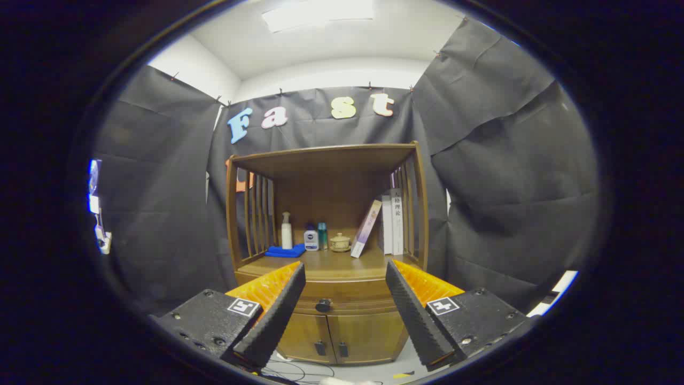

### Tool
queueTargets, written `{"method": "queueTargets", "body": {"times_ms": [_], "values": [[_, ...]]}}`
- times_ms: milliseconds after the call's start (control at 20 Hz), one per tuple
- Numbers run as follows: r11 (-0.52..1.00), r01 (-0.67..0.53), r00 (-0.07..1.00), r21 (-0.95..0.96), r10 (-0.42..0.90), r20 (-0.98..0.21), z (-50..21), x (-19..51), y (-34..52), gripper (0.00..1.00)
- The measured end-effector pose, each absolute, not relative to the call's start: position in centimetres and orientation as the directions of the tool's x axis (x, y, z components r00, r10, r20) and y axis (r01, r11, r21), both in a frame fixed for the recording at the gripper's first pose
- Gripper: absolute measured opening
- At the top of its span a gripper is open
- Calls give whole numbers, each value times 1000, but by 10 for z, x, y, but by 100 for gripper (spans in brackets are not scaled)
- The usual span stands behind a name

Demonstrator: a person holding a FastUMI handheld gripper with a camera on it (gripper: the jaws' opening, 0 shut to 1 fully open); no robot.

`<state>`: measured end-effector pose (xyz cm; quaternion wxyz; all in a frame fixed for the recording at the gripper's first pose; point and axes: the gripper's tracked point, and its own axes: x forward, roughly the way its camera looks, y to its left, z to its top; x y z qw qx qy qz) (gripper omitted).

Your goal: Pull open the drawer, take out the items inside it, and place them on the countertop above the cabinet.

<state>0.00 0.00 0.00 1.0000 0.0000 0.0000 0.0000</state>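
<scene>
Facing gripper (346, 278) — drawer (342, 300) crosswise, fingers apart

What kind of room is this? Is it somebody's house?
Probably not a real house: it looks like a recording booth. Black cloth hangs as the walls around one wooden cabinet with bottles and books on its countertop. The open gripper faces its closed drawer.

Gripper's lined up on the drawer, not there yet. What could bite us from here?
1. The gripper is open and well short of the drawer's small dark knob; the knob is a small target, so the fingers could close off-centre and slip.
2. The countertop already holds bottles, a blue cloth, a small pot and leaning books; placing items could knock them.
</scene>
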Motion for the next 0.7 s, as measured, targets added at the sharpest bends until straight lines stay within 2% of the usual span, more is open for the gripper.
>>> {"method": "queueTargets", "body": {"times_ms": [700], "values": [[999,-29,998,-17,28,-48,-30,9,16,99]]}}
